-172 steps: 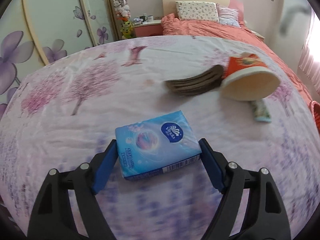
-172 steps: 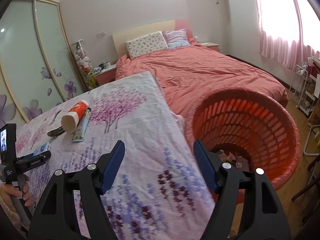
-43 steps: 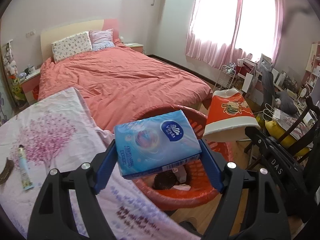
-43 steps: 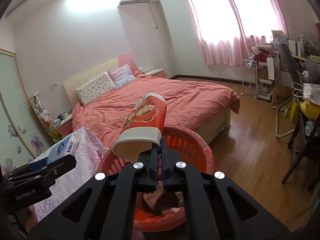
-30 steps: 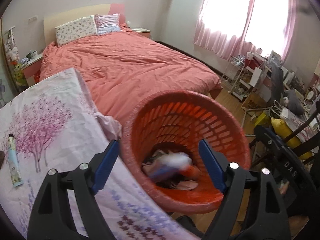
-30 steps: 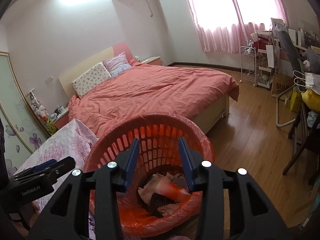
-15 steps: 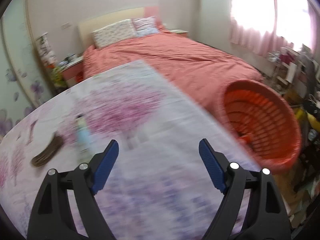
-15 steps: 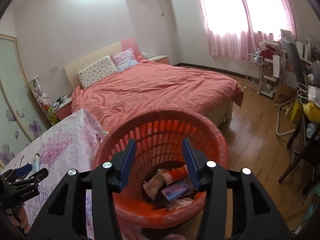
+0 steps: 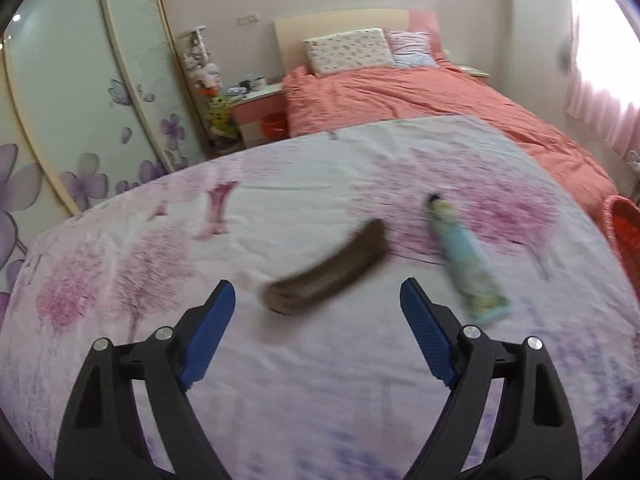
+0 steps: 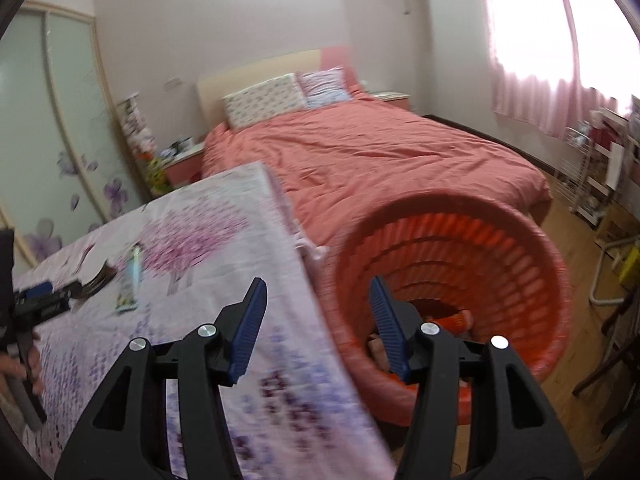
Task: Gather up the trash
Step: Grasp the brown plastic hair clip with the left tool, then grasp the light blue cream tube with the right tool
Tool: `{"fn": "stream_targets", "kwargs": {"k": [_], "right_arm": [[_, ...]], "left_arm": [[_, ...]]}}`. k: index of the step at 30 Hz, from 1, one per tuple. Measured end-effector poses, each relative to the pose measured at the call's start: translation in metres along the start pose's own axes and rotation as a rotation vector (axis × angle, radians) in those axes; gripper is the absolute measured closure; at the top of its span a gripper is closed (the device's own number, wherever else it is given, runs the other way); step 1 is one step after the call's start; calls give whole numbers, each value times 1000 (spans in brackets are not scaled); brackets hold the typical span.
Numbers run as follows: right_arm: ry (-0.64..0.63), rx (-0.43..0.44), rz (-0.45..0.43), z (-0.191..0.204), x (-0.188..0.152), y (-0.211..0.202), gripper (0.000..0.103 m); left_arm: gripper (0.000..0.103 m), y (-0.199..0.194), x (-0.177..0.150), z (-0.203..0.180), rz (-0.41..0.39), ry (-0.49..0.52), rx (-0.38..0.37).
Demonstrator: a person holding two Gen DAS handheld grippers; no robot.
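Two pieces of trash, a blue tissue pack and a red paper cup, carried a moment earlier, are no longer held: both are now lodged in the orange basket (image 10: 520, 240), and the red cup is glimpsed on its side at the bottom among other refuse. By judgement, the task is partly done, with two items left on the cloth. The table (image 9: 280, 380), the largest surface, is covered by a soft, lightly creased cotton sheet printed with pink trees and purple sprigs. The basket, round, rigid, slotted plastic, is stood on the wooden floor just beside the table's edge. The left gripper (image 9: 318, 304) is swung away from the basket and is now hung over the table, blue ribbed pads spread wide with nothing between them, aimed down at the brown strip (image 9: 328, 268). This strip is curved, flat and layered like corrugated card, blurred in the left wrist view, and is lain just ahead of the pads. The right gripper (image 10: 318, 296) is held above the gap between table and basket; its jaws have just been opening and are parted, empty. The tube (image 9: 466, 264), pale blue-green, flattened, crimped at its near end and dark-capped at its far end, is lain just beside the strip, apparently not touching.
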State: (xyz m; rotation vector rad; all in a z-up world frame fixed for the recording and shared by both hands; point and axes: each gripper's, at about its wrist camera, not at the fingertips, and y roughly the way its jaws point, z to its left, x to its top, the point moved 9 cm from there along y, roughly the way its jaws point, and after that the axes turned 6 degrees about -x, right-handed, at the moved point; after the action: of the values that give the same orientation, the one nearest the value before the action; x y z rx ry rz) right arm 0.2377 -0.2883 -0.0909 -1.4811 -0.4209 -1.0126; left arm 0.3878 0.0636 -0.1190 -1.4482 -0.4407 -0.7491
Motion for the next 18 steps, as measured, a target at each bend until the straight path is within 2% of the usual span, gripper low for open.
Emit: {"fn": "stream_targets", "kwargs": {"k": [4, 7, 10, 14, 18], "right_arm": [[-35, 21, 18, 22, -4, 5, 49], [-48, 26, 29, 30, -6, 8, 49], [-57, 24, 37, 36, -8, 11, 49], [-63, 21, 45, 37, -10, 12, 49], [-59, 23, 55, 37, -12, 14, 49]], "left_arm": [[20, 16, 4, 7, 20, 18, -23], [20, 30, 9, -2, 34, 47, -50], [21, 44, 12, -11, 51, 88, -45], [35, 59, 11, -18, 98, 90, -73], [49, 61, 10, -22, 133, 9, -113]]}}
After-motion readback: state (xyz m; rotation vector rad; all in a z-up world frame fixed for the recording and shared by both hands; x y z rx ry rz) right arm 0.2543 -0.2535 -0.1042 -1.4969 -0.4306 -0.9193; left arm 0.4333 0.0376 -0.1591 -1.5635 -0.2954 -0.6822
